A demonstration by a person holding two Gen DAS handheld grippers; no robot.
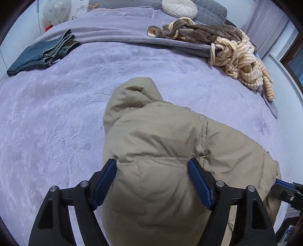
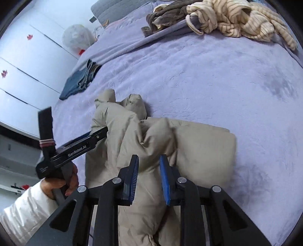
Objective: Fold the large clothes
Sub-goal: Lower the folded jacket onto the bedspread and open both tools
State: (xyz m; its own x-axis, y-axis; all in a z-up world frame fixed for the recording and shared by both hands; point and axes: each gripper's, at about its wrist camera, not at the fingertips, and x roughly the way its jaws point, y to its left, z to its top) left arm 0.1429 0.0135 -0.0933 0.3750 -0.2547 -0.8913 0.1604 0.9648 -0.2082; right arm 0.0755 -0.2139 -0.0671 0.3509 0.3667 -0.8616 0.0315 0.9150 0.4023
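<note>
The left gripper (image 2: 103,132) carries white lettering on its black body that reads "GenRobot.AI". A smaller white print on its handle is too small to read. Red marks on the white wardrobe doors (image 2: 22,62) are not legible as text.

The tan puffer jacket (image 1: 161,151) lies on the near part of the bed, hood pointing toward the headboard. In the left wrist view the left gripper (image 1: 152,166) has its jaws spread wide, one blue pad on each side of a bulging section of the jacket, both pads touching the fabric. In the right wrist view its tip reaches into the jacket's left edge, and a hand (image 2: 62,181) in a white sleeve holds its handle.

The right gripper (image 2: 149,160) has its jaws at a narrow setting, and a ridge of jacket fabric runs up between the two blue pads. Whether the pads actually pinch that ridge cannot be determined. A flat folded portion of the jacket lies just to its right.

The surface is a lavender plush bedspread (image 1: 56,123). Folded jeans (image 1: 41,54) sit at the far left, well apart from the jacket. A brown and cream striped garment pile (image 1: 223,47) lies far right. A round white cushion (image 1: 179,8) rests against grey quilted pillows (image 1: 208,9).
</note>
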